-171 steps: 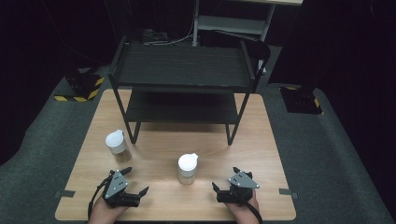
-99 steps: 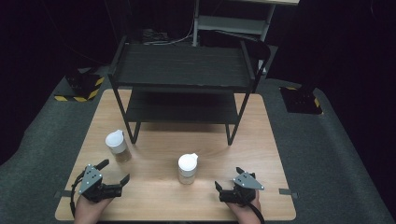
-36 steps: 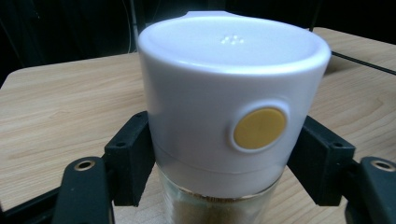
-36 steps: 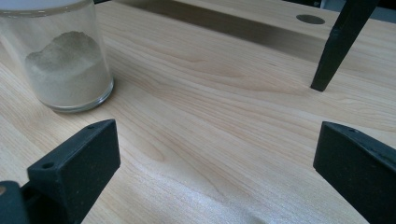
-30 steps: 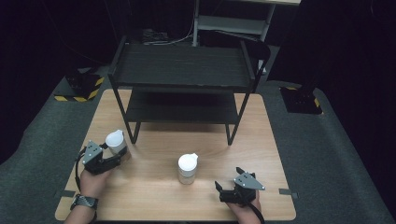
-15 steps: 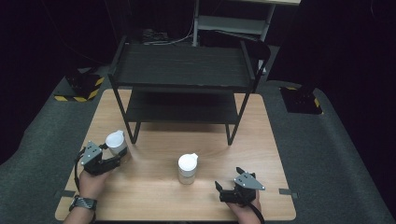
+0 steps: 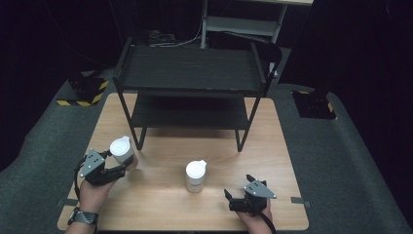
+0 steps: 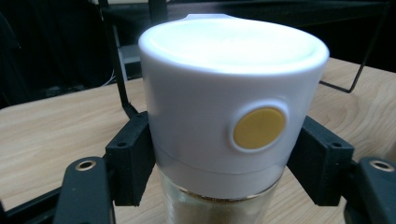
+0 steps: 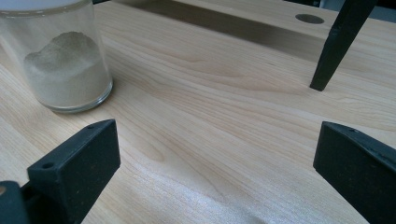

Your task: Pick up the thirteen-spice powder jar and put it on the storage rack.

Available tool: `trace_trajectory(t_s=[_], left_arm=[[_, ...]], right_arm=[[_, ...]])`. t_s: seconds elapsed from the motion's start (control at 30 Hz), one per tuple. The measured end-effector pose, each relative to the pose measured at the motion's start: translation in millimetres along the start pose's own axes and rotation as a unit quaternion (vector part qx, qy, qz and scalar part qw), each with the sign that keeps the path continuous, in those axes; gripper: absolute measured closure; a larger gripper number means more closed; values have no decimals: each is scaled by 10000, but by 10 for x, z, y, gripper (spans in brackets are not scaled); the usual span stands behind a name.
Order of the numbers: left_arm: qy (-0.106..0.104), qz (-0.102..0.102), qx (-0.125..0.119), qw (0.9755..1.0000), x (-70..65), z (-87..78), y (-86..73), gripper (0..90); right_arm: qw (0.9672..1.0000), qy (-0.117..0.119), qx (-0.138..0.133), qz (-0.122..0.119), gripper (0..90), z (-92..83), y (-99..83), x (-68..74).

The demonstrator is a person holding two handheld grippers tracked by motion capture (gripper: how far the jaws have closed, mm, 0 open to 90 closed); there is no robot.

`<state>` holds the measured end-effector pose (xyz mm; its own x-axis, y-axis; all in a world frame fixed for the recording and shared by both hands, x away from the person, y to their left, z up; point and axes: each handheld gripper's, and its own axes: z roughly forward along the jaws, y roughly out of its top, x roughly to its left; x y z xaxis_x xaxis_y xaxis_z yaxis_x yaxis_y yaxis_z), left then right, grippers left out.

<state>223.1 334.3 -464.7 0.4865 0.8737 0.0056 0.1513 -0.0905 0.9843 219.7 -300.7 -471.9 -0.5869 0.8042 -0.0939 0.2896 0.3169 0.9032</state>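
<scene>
A glass jar with a white lid (image 7: 122,147) is at the table's left, and my left gripper (image 7: 125,165) is shut on it just below the lid. In the left gripper view the lid (image 8: 224,84) carries a yellow dot, and both black pads (image 8: 133,158) press on the jar's sides. A second white-lidded jar (image 7: 196,175) with pale powder stands upright at the table's middle front. It also stands at the upper left of the right gripper view as the jar (image 9: 65,65). My right gripper (image 7: 237,188) rests near the front edge, open (image 9: 215,163), with bare wood between its jaws.
A black two-level metal rack (image 7: 190,73) stands on the far half of the wooden table (image 7: 160,209). One of its legs (image 9: 336,46) is ahead of the right gripper. Dark floor surrounds the table.
My left gripper came from the front edge to the left jar and shut on it. In the last second it has shifted slightly with the jar, seemingly upward. The right gripper has stayed put.
</scene>
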Motion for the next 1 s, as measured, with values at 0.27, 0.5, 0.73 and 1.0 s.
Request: trace_trajectory(t_s=[0.27, 0.5, 0.73, 1.0], left_arm=[[-101, 112, -187, 9997, -72, -113, 159, 304], [-175, 204, -345, 9990, -135, -174, 284, 304], [-325, 253, -506, 9979, -199, -229, 439, 304], [-435, 242, -654, 9966, -233, -229, 570, 304]], right_arm=[[10000, 7, 8, -9, 0, 1, 3, 0], [10000, 8, 2, -25, 0, 1, 1, 1], [10000, 18, -2, -22, 0, 0, -1, -3], [10000, 25, -8, -24, 0, -1, -3, -6]])
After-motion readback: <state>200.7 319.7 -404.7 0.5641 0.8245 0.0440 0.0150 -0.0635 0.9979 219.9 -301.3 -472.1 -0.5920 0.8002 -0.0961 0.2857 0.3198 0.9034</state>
